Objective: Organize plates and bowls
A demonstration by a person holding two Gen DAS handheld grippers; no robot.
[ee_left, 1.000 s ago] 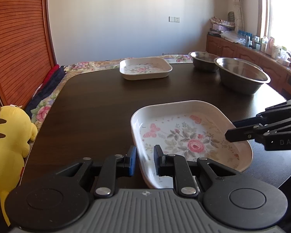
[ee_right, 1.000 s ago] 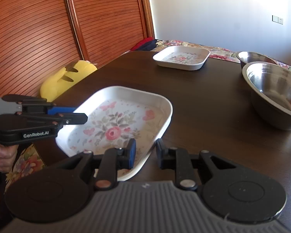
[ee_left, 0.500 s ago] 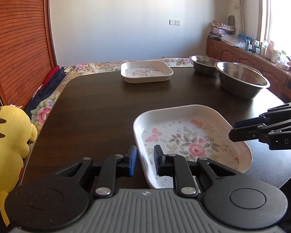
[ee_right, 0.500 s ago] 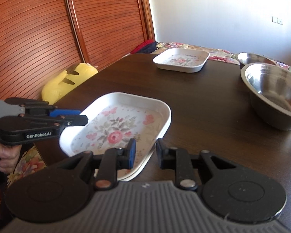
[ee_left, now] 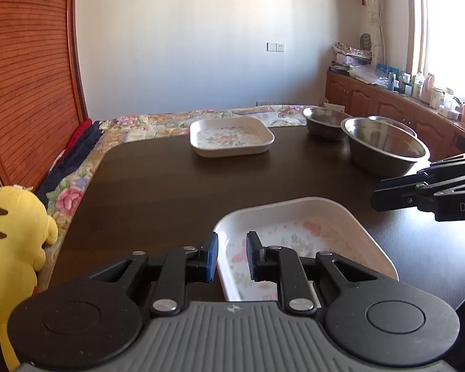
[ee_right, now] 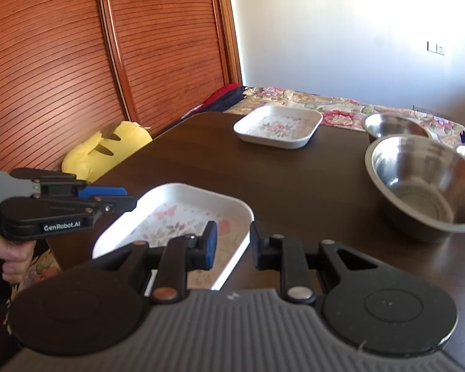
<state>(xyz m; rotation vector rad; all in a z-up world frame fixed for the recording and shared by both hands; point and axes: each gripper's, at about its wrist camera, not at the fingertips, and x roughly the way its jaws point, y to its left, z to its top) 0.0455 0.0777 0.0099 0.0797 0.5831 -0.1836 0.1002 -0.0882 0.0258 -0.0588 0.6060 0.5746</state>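
Observation:
A white floral tray [ee_left: 300, 232] lies at the near edge of the dark table [ee_left: 170, 192]. My left gripper [ee_left: 231, 257] straddles its left rim, jaws narrowly apart. My right gripper [ee_right: 231, 245] straddles its right rim [ee_right: 241, 241] in the same way; whether either grips the rim is unclear. The tray also shows in the right wrist view [ee_right: 183, 217]. A second floral tray [ee_left: 231, 135] sits at the far side. A large steel bowl [ee_left: 384, 150] and a smaller one [ee_left: 325, 122] stand at the right.
A yellow plush toy [ee_left: 12, 241] leans at the table's left edge. A floral cloth [ee_left: 158, 124] covers a seat beyond the table. A wooden slatted wall [ee_right: 77, 62] stands at the left, cabinets [ee_left: 387, 105] at the right.
Both grippers have pulled back and lowered, so the near tray sits lower and closer in both views. The jaws look unchanged.

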